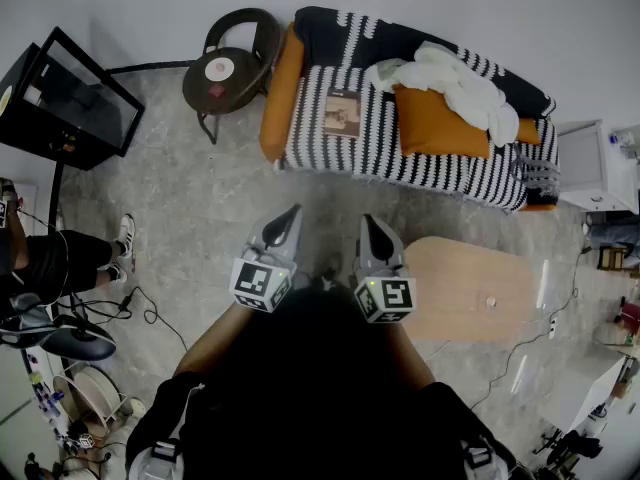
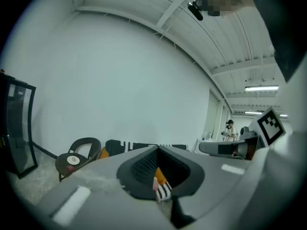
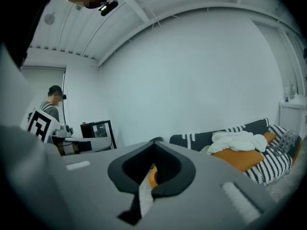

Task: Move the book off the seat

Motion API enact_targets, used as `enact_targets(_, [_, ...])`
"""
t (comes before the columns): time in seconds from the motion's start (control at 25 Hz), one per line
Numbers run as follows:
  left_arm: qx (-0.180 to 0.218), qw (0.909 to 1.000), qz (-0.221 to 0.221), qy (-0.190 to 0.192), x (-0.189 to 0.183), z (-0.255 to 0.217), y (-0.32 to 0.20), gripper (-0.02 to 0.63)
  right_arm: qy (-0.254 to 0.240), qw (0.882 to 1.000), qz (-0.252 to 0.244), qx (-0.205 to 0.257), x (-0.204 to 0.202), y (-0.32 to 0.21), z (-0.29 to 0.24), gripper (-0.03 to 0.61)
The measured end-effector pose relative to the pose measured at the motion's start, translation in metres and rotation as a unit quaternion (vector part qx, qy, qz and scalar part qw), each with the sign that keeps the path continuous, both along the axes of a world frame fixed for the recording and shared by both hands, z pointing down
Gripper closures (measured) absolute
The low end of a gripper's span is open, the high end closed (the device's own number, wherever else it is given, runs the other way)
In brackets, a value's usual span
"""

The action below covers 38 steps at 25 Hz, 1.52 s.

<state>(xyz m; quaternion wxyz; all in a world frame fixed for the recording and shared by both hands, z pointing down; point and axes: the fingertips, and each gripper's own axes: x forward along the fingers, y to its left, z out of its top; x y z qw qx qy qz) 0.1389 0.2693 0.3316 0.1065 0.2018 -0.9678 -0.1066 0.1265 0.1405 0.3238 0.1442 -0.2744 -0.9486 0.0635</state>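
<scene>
A book with a brownish cover lies flat on the left end of the black-and-white striped sofa. Both grippers are held side by side over the floor, well short of the sofa. My left gripper points toward the sofa with its jaws together and nothing between them. My right gripper stands beside it, jaws also together and empty. In the left gripper view my own jaws meet at their tips; in the right gripper view my jaws do the same.
An orange cushion and a white blanket lie on the sofa's right half. A dark round chair stands left of the sofa, a black glass cabinet further left. A light wooden table is at my right. A person sits at far left.
</scene>
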Motion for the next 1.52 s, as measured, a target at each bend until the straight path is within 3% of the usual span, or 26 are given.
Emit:
enact_targets(0.6, [-0.002,1.0000,0.001,0.009,-0.011,0.004,-0.016,0.607,0.002,1.000,0.005,-0.002,-0.012,-0.013,-0.001,0.571])
enact_targets(1.12, [-0.002,0.9994,-0.032,0.017,-0.020,0.006,-0.063,0.607,0.012,1.000,-0.009,-0.022,-0.024,-0.064,0.002,0.571])
enact_targets(1.32, [-0.019,0.9989,-0.037,0.019,-0.013,0.009,-0.086,0.607,0.004,0.999,-0.031,-0.032,-0.030,-0.080,0.003,0.571])
enact_targets(1.52, [-0.024,0.9983,-0.046,0.027,-0.016,0.011,-0.085,0.607,0.010,0.999,-0.022,-0.037,-0.040,-0.087,0.007,0.571])
